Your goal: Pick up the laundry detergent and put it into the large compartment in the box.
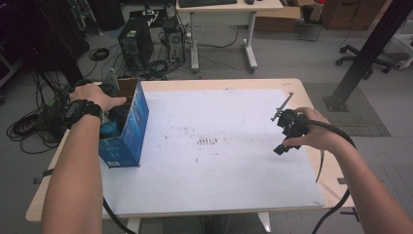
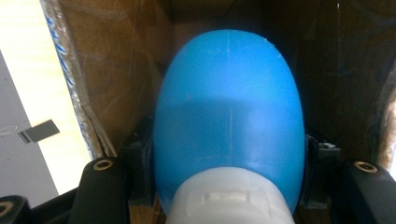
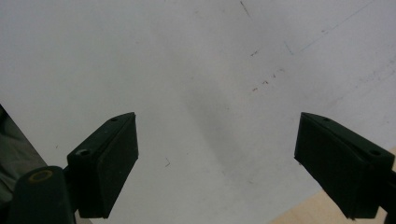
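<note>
A blue cardboard box (image 1: 130, 127) with a brown inside stands open at the table's left edge. My left gripper (image 2: 229, 156) reaches down into it, shut on a blue plastic bottle (image 2: 229, 102) with a white cap (image 2: 229, 198); the jaws press on both sides of the bottle. In the high view the person's left hand (image 1: 92, 96) covers most of that gripper, and a bit of the blue bottle (image 1: 109, 128) shows inside the box. My right gripper (image 1: 278, 135) hovers over the right part of the white sheet (image 1: 219, 165). In its own view the right gripper (image 3: 217, 154) is open with nothing between the jaws.
The white sheet covers most of the wooden table (image 1: 311, 100) and carries small dark marks (image 1: 207, 141) at its middle. On the floor beyond the table are a computer tower (image 1: 135, 44), cable bundles (image 1: 29, 127) and a desk's legs (image 1: 251, 46). A black slanted post (image 1: 370, 53) stands at the right.
</note>
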### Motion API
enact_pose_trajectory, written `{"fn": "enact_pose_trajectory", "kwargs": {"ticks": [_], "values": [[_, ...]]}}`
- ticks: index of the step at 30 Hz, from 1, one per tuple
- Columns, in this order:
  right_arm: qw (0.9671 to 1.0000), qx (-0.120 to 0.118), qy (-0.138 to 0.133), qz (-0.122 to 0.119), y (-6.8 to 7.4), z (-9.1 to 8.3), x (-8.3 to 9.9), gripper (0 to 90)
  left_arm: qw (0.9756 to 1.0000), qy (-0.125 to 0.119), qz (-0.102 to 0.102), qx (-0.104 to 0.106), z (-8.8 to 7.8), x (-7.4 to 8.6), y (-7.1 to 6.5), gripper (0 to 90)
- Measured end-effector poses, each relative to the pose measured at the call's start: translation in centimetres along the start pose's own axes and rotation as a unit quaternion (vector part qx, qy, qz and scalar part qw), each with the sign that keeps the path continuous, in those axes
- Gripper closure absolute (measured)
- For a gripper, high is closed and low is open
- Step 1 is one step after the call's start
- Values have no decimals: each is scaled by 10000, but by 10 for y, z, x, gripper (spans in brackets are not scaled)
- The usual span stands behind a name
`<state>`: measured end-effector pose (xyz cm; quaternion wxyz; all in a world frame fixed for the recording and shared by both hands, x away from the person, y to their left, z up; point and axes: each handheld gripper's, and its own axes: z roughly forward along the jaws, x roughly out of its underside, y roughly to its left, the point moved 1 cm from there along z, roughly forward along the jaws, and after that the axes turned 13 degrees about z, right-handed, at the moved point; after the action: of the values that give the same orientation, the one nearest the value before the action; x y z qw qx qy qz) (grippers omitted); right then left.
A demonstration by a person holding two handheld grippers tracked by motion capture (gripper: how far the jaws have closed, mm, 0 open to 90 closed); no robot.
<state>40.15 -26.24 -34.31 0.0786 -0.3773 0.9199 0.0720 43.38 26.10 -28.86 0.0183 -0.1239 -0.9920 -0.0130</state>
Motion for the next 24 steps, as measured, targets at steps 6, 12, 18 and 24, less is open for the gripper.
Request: {"fn": "enact_pose_trajectory", "kwargs": {"ticks": [6, 12, 18, 24], "values": [[10000, 3, 5, -9, 0, -1, 0, 137, 10000, 2, 2, -10, 2, -1, -1, 375], [10000, 9, -12, 11, -1, -1, 2, 137, 10000, -15, 6, -26, 2, -2, -2, 374], [10000, 5, -6, 23, -2, 0, 3, 137, 10000, -17, 43, -60, 3, -4, -4, 373], [10000, 0, 1, 21, -2, 0, 3, 137, 9999, -51, 52, -73, 3, -4, -4, 373]]}}
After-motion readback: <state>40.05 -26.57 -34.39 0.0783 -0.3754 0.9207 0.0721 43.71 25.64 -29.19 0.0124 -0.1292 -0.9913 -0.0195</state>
